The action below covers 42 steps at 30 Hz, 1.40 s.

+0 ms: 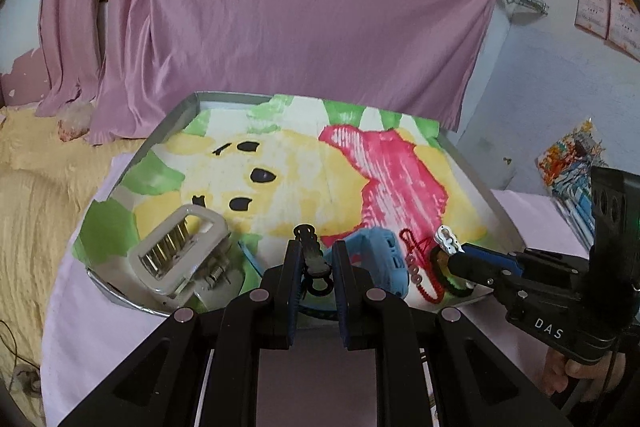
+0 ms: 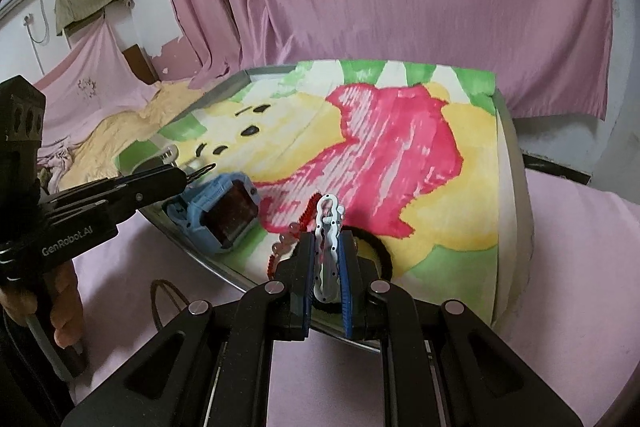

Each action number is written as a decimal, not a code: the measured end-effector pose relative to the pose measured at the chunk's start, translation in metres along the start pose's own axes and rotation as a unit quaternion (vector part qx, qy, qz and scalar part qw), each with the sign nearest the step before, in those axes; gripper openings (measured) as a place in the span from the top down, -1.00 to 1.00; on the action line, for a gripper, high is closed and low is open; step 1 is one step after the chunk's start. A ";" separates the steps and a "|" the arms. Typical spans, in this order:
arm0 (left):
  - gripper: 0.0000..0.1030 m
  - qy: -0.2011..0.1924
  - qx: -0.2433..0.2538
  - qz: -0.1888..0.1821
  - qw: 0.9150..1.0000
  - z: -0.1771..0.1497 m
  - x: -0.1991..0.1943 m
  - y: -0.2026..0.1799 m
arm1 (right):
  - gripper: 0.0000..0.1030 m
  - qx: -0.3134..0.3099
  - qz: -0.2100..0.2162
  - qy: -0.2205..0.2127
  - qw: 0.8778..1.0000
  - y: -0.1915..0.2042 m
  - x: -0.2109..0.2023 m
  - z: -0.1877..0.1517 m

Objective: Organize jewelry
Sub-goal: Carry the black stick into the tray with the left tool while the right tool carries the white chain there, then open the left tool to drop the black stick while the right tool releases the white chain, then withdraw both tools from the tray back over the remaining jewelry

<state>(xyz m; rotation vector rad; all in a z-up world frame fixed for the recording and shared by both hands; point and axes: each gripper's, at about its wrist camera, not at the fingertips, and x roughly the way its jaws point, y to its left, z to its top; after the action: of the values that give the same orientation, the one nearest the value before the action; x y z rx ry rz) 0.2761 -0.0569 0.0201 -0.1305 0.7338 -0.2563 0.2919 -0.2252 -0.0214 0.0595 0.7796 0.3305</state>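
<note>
The white hair clip (image 2: 329,247) is gripped flat between the pads of the right gripper (image 2: 327,267), its sprung end projecting forward past the fingertips. This grip keeps the clip's length in line with the fingers, so it can be set down without twisting. In the left wrist view the same clip (image 1: 448,239) shows at the tip of the right gripper (image 1: 454,254), held just above the near corner of the tray.

The black hair clip (image 1: 311,255) stands between the fingers of the left gripper (image 1: 314,267). The pads appear closed onto its sides, though contact on both sides cannot be confirmed.

Directly beside the left gripper, on its right, lies the blue watch (image 1: 380,259). Between the watch and the right gripper lies the red beaded bracelet (image 1: 420,271). Under the right gripper's tips sits a black elastic ring (image 2: 376,247). To the left of the left gripper rests a large cream claw clip (image 1: 180,255).

All items are grouped at the near edge of the metal tray (image 1: 176,115), which is lined with a painted sheet (image 1: 320,167). The far area is bare, probably reserved for sorted pieces.
</note>
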 end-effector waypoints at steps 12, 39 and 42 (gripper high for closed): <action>0.72 0.002 0.007 0.000 1.000 -0.003 0.000 -0.003 | 0.71 0.013 -0.002 -0.005 1.000 -0.005 -0.003 0.000; -0.98 -0.144 -0.046 0.002 0.988 -0.023 -0.061 0.014 | -0.86 0.029 -0.070 -0.191 0.979 -0.002 -0.081 -0.026; -0.99 -0.156 -0.038 0.007 0.987 -0.028 -0.070 0.010 | -0.87 0.015 -0.079 -0.212 0.974 0.005 -0.091 -0.029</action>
<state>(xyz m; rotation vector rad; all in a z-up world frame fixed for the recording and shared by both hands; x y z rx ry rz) 0.2087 -0.0288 0.0424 -0.2333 0.4338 -0.1890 0.2096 -0.2506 0.0206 0.0927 0.3632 0.1448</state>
